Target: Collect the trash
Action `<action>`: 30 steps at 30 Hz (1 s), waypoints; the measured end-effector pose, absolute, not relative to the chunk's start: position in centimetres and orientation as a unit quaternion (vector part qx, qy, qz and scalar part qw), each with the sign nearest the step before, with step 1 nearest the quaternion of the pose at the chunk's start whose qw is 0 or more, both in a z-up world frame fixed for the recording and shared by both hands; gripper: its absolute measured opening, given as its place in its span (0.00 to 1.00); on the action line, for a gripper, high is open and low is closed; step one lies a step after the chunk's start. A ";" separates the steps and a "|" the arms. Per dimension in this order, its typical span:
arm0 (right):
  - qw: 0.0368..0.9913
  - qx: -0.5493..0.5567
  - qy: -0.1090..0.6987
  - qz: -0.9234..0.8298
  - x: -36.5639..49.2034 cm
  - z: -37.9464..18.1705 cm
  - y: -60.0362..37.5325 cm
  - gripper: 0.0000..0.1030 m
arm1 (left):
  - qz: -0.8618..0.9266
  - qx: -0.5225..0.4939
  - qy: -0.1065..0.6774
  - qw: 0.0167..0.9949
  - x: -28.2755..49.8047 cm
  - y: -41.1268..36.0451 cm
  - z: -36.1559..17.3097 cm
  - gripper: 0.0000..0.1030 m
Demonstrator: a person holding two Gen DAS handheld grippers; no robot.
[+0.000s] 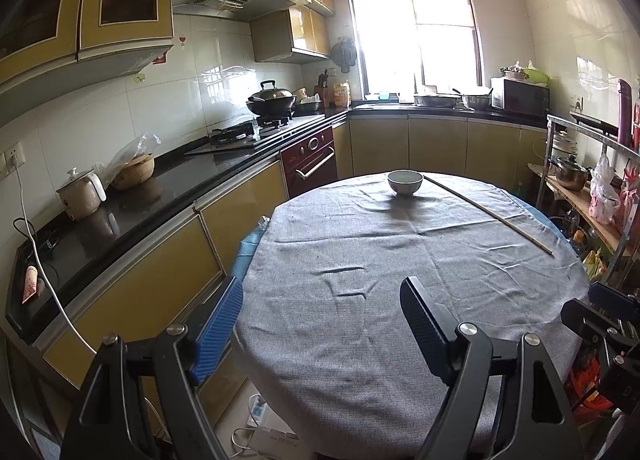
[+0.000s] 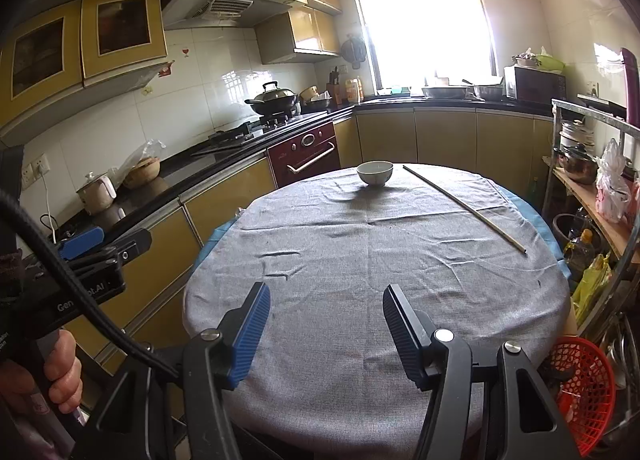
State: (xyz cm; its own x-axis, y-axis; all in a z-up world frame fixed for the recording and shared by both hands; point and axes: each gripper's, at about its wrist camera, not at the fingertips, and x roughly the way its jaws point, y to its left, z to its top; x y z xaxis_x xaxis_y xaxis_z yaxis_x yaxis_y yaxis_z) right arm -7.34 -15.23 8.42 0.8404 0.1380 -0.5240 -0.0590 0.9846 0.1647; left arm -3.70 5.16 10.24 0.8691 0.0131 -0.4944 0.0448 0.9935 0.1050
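A round table under a grey cloth (image 1: 360, 320) (image 2: 360, 260) fills both views. A white bowl (image 1: 405, 182) (image 2: 375, 172) stands upright at its far side. A long thin stick (image 1: 486, 213) (image 2: 464, 207) lies on the cloth to the right of the bowl. My left gripper (image 1: 322, 298) is open and empty above the table's near left edge. My right gripper (image 2: 326, 302) is open and empty above the near edge. The left gripper also shows at the left of the right wrist view (image 2: 92, 244). No loose trash shows on the cloth.
A black counter (image 1: 120, 212) with a kettle, a clay pot and a stove with a wok (image 1: 272, 96) runs along the left. A metal shelf rack (image 1: 592, 180) with pots and bags stands at the right. A red basket (image 2: 584, 388) sits low at the right.
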 end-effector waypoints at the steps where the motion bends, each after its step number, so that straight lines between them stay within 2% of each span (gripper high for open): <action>1: 0.957 0.072 0.278 0.052 -7.3 8.4 -15.2 0.61 | -0.009 0.057 0.256 0.965 -3.7 5.2 10.2 0.79; 30: 0.957 0.071 0.278 0.051 -7.3 8.4 -15.4 0.61 | -0.009 0.057 0.253 0.966 -4.0 5.1 10.6 0.79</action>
